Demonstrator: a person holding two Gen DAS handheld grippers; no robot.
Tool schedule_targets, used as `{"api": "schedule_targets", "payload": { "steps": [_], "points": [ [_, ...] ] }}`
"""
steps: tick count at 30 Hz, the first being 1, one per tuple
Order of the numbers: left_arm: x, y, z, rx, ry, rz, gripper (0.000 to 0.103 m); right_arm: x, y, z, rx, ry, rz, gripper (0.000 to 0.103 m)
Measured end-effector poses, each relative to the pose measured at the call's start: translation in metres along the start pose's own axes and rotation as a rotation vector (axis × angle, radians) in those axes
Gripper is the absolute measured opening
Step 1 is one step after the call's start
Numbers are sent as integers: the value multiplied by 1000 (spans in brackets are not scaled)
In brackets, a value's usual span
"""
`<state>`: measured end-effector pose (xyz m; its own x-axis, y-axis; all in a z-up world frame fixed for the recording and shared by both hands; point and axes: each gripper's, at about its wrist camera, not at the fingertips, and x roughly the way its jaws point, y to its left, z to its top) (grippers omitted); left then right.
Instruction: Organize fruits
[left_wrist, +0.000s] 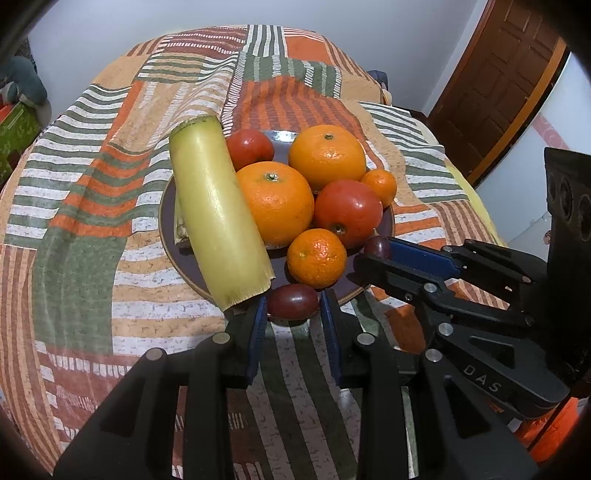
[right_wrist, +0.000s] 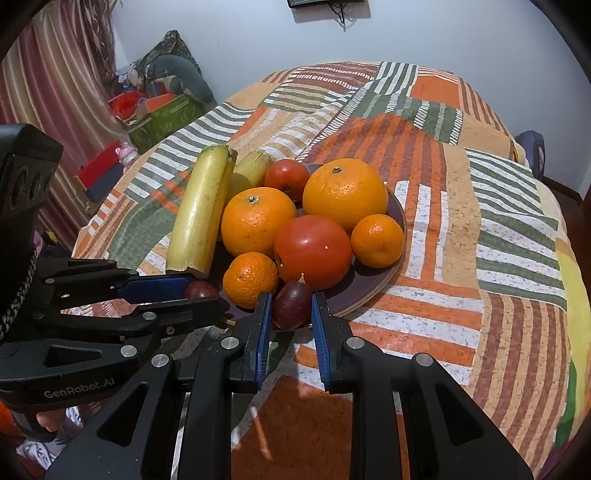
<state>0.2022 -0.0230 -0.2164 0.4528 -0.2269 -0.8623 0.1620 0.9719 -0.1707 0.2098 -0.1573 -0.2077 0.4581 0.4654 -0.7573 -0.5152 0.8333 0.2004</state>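
Grapes sit clamped, one in the left gripper (left_wrist: 292, 308), one in the right gripper (right_wrist: 291, 308), at the plate (right_wrist: 369, 291) rim.

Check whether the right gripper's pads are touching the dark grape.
Touching. Right wrist view: both blue pads of the right gripper sit flush against the sides of the dark grape, no gap visible either side.

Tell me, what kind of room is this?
Probably a lived-in room at home: a patterned cloth covers the surface, a wooden door stands at the back, and striped curtains hang beside boxes of clutter.
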Motion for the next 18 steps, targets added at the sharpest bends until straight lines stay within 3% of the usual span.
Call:
{"api": "schedule_targets", "payload": {
  "steps": [4, 11, 18],
  "points": [
    [-1, 0, 0, 1, 4, 1, 38, 0, 0, 1, 2, 11, 2, 20],
    [-15, 1, -2, 3, -17, 5, 39, -11, 0, 3, 16, 4, -7, 23],
    [-59, -1, -1, 12, -129, 27, 39, -53, 6, 12, 5, -96, -45, 23]
  ]
}}
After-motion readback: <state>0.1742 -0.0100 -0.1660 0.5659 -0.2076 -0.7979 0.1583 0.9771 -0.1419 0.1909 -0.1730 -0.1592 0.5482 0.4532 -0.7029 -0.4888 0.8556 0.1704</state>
